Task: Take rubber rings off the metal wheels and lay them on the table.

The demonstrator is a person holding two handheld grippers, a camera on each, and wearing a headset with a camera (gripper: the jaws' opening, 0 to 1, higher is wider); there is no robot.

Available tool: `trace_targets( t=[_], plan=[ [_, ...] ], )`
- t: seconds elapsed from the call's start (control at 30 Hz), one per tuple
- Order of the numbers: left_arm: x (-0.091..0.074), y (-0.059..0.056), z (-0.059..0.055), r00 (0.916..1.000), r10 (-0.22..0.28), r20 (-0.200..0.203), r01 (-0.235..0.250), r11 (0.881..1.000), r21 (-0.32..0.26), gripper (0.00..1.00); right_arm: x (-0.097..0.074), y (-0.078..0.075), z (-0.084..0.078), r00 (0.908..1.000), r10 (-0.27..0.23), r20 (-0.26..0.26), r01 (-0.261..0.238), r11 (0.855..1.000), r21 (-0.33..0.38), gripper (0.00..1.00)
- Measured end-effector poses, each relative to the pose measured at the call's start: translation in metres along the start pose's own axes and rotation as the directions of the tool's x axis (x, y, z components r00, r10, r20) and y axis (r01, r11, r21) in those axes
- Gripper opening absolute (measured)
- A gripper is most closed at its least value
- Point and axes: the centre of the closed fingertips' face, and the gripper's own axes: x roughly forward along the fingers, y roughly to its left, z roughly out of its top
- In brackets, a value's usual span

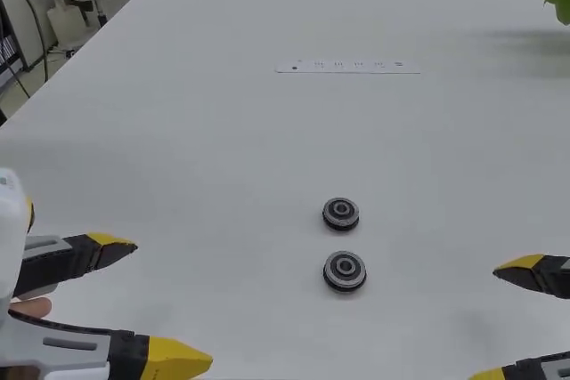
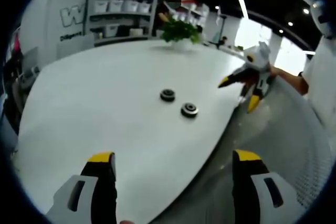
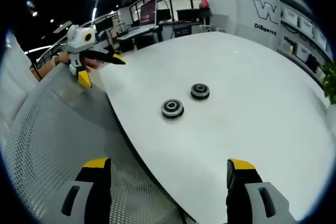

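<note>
Nearest, left gripper point(image 1: 147, 304) and right gripper point(image 1: 524, 319) gaping wide at the table point(image 1: 223, 131) edge, gripping nothing. Between them near wheel point(image 1: 344, 270), far wheel point(image 1: 340, 214) just beyond, lying flat, apart. Dark rubber rings point(image 1: 327, 274) seemingly still fitted on both.
</note>
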Motion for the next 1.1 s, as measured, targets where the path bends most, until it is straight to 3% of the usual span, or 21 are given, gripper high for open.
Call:
trace_targets(
  t=[0.43, 0.57, 0.7, 0.8, 1.0, 1.1],
  plan=[
    [0.0, 0.001, -0.002, 0.9999, 0.002, -0.012, -0.002, 1.0, 0.007, 0.93, -0.001, 0.001, 0.003, 0.9999, 0.0, 0.017, 0.0, 1.0, 0.009, 0.9],
    [-0.003, 0.003, 0.001, 0.9998, 0.021, -0.006, -0.021, 0.999, 0.026, 0.94, -0.001, 0.001, 0.003, 0.9998, -0.001, 0.02, 0.001, 1.0, 0.014, 0.89],
    [-0.006, 0.005, 0.002, 0.9993, 0.032, -0.021, -0.031, 0.998, 0.045, 0.94, -0.005, -0.003, 0.009, 0.9981, -0.019, 0.059, 0.017, 0.999, 0.034, 0.89],
    [-0.009, 0.0, 0.009, 0.9999, 0.012, 0.001, -0.012, 0.999, 0.046, 0.94, -0.007, -0.006, 0.013, 0.9962, -0.031, 0.081, 0.027, 0.999, 0.046, 0.89],
    [-0.02, 0.008, 0.027, 0.9989, 0.04, 0.022, -0.042, 0.995, 0.085, 0.95, -0.013, -0.008, 0.023, 0.9925, -0.039, 0.116, 0.035, 0.999, 0.039, 0.89],
    [-0.028, 0.006, 0.046, 0.9974, 0.028, 0.066, -0.036, 0.993, 0.116, 0.95, -0.02, -0.012, 0.036, 0.988, -0.047, 0.147, 0.043, 0.999, 0.029, 0.9]
  ],
)
